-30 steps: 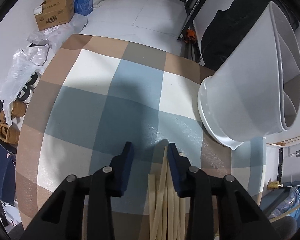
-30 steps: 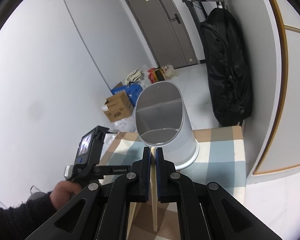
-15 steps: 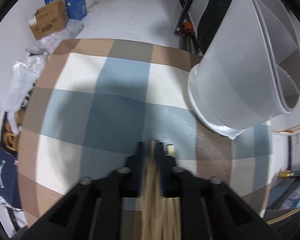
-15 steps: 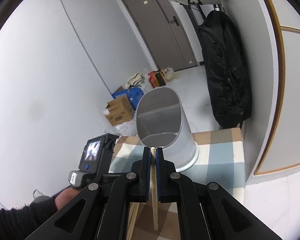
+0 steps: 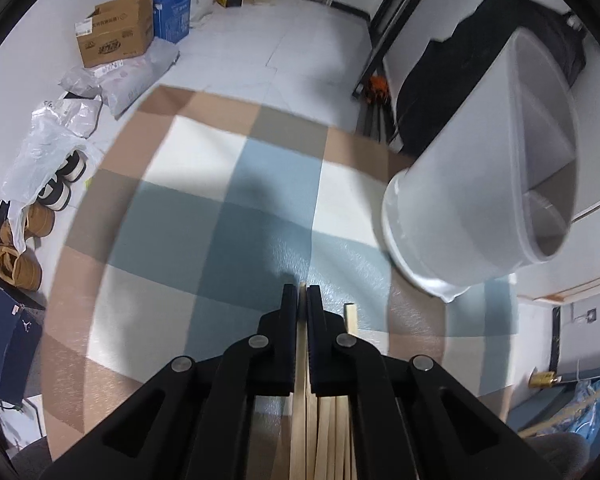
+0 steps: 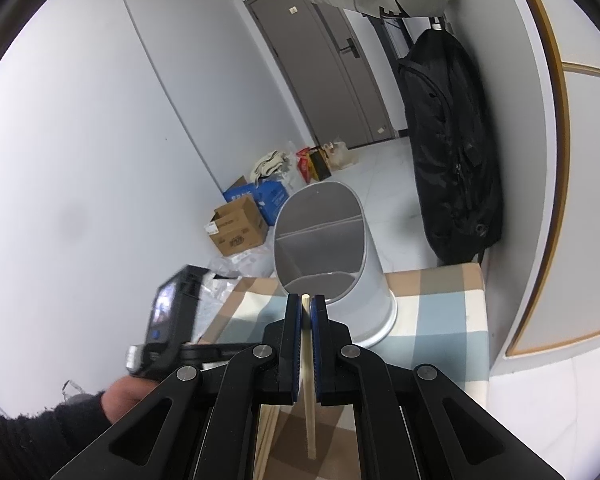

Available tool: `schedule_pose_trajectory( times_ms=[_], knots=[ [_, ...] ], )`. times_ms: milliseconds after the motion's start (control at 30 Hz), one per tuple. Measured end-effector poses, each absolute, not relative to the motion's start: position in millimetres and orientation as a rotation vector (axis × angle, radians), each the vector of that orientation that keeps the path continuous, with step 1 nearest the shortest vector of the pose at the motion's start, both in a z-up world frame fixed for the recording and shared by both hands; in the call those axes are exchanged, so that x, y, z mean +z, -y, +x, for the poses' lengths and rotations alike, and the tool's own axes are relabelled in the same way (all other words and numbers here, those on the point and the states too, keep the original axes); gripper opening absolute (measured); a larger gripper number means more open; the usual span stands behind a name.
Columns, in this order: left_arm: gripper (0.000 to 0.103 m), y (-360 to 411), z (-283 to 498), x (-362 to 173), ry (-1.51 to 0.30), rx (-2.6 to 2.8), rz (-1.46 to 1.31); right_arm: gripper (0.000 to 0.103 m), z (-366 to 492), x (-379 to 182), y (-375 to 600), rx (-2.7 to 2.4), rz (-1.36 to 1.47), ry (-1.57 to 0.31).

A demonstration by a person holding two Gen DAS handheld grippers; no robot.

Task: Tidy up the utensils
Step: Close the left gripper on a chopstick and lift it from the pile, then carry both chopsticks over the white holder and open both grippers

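Gripping one chopstick point(image 5: 302, 292) in each closed gripper point(image 5: 302, 294) point(image 6: 306, 304), we aim tips toward the holder point(image 6: 332, 256) by the table's point(image 5: 204, 184) far edge.

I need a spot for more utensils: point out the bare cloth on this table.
Free: the checked tablecloth from its far and left edges to the white holder. Crowded: the near edge, where loose chopsticks lie under the left tongs.

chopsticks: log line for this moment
left claw shut on chopstick | right claw shut on chopstick | holder empty
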State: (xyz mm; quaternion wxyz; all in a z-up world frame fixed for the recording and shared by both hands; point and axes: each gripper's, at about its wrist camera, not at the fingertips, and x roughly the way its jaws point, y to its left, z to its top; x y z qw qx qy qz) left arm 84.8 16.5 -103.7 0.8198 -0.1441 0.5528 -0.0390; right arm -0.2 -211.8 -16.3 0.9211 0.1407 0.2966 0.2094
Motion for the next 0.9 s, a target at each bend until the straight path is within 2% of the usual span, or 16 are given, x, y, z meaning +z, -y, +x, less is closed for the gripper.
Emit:
schedule_pose_trajectory(
  times_ms=[267, 600, 900],
  knots=[
    [0.000, -16, 54, -60, -0.997, -0.106, -0.302, 0.004, -4, -14, 206, 0.422, 0.269, -0.577],
    [0.000, -29, 31, -31, -0.817, -0.147, -0.271, 0.004, -16, -4, 196, 0.394, 0.236, -0.548],
    [0.000, -35, 18, -10, -0.740, -0.192, -0.302, 0.004, -25, 14, 186, 0.385, 0.205, -0.502]
  ],
)
